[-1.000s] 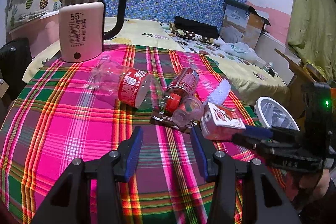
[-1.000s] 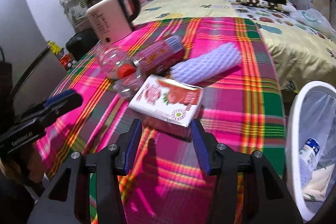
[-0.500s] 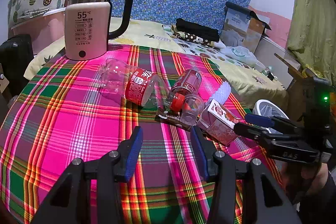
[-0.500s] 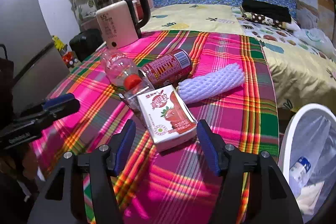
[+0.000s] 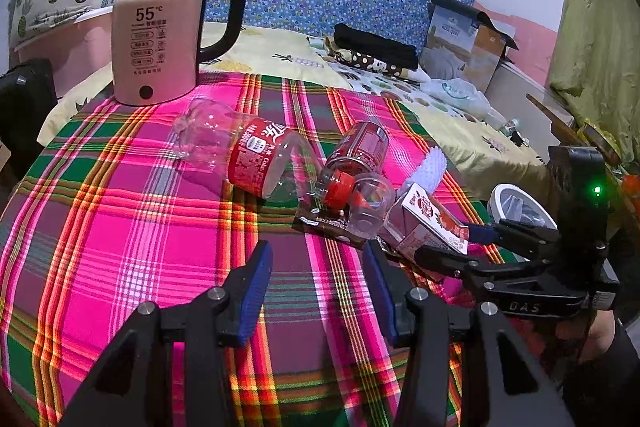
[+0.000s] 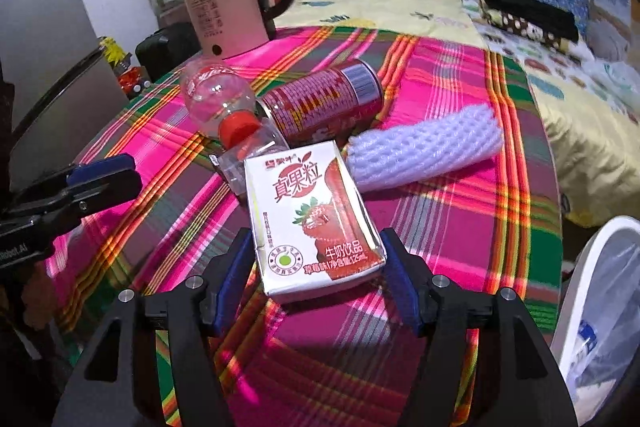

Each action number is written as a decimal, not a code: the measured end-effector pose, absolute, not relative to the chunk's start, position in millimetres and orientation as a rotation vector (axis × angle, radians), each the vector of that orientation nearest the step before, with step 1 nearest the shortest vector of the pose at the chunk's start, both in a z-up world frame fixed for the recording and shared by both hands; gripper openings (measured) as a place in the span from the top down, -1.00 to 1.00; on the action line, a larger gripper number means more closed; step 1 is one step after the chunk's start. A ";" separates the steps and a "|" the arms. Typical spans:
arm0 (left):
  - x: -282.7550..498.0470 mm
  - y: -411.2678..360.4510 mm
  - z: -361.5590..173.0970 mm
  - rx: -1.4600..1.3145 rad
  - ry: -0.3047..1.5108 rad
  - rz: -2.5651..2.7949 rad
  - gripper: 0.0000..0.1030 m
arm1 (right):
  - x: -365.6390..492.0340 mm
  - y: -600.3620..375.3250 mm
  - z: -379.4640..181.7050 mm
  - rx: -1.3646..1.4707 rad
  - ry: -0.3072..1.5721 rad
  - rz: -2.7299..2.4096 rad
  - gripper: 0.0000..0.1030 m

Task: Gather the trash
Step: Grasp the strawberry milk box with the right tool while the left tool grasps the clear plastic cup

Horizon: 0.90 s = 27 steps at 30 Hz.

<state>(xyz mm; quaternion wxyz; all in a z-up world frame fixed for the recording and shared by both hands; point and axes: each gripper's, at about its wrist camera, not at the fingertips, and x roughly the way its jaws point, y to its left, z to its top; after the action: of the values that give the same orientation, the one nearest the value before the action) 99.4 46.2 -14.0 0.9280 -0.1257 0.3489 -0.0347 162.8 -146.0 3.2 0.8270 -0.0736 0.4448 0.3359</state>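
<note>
A strawberry milk carton [image 6: 312, 215] lies on the plaid tablecloth [image 6: 440, 219]. It sits between the fingers of my right gripper [image 6: 316, 247], whose jaws are opening; the pads stand just off the carton's sides. Behind it lie a red can [image 6: 324, 103], a clear bottle with a red cap [image 6: 218, 99], a clear cup [image 5: 370, 199], a brown wrapper [image 5: 324, 223] and a white foam net sleeve [image 6: 424, 147]. My left gripper [image 5: 316, 255] hovers open over bare cloth, nothing between its fingers, left of the carton [image 5: 428, 223].
A white bin [image 6: 592, 267] with a liner and some trash stands off the table's right edge. A pink kettle [image 5: 156, 43] stands at the back left. Behind the table is a bed [image 5: 280, 55] with clothes and a cardboard box [image 5: 464, 39].
My right gripper's jaws have spread wider and closed in on the carton, which now lies lengthwise between the fingers. The left gripper has stayed in place.
</note>
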 end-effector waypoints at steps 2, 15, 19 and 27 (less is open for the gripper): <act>101.4 44.5 -14.2 -0.255 0.717 -0.075 0.05 | 159.3 -152.1 6.3 -0.113 0.935 0.715 -0.16; 135.1 18.4 -18.1 -0.221 0.741 -0.127 0.05 | 146.3 -185.3 16.7 -0.031 0.892 0.611 -0.15; 151.9 8.7 -23.6 -0.214 0.759 -0.133 0.05 | 149.8 -190.0 14.3 -0.012 0.896 0.592 -0.15; 164.2 -3.1 -32.4 -0.229 0.796 -0.143 0.33 | 153.9 -201.6 11.2 0.012 0.895 0.572 -0.15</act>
<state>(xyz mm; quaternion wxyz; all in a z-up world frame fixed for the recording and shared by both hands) 164.1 -3.1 -32.4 0.9130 -0.1113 0.3863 -0.0694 153.9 -201.6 11.2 0.8623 0.0059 0.4266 0.2728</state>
